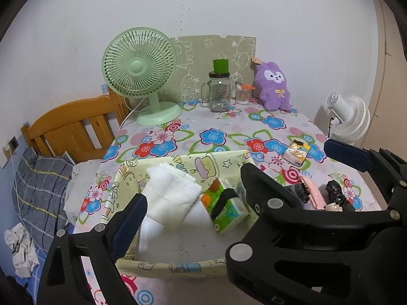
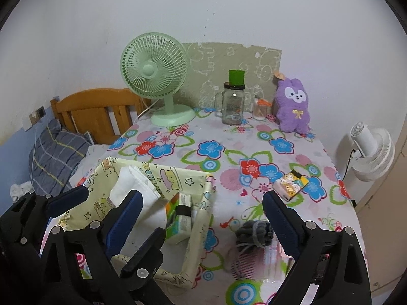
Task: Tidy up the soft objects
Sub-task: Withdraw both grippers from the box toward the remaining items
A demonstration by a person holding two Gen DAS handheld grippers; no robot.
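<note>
A yellow cartoon-print fabric basket (image 1: 178,160) (image 2: 201,218) sits on the flowered table. Inside it lie a folded white cloth (image 1: 173,198) (image 2: 134,183) and a green-and-orange tissue pack (image 1: 226,211) (image 2: 178,221). My left gripper (image 1: 201,195) hangs open above the basket, gripping nothing. My right gripper (image 2: 201,194) is open too, straddling the basket's right wall with nothing pressed between its pads. A grey knitted bundle (image 2: 254,231) lies on the table by its right finger. A pink item (image 1: 313,190) and a black item (image 1: 335,190) lie nearby. A purple plush (image 1: 273,84) (image 2: 292,104) leans on the back wall.
A green desk fan (image 1: 140,71), a glass jar mug (image 1: 220,94) with a green cup on top and a cotton swab pot (image 1: 243,94) stand at the back. A small cartoon tissue pack (image 2: 291,184) lies mid-right. A wooden headboard (image 1: 71,124) and plaid pillow are left, a white fan (image 2: 371,152) right.
</note>
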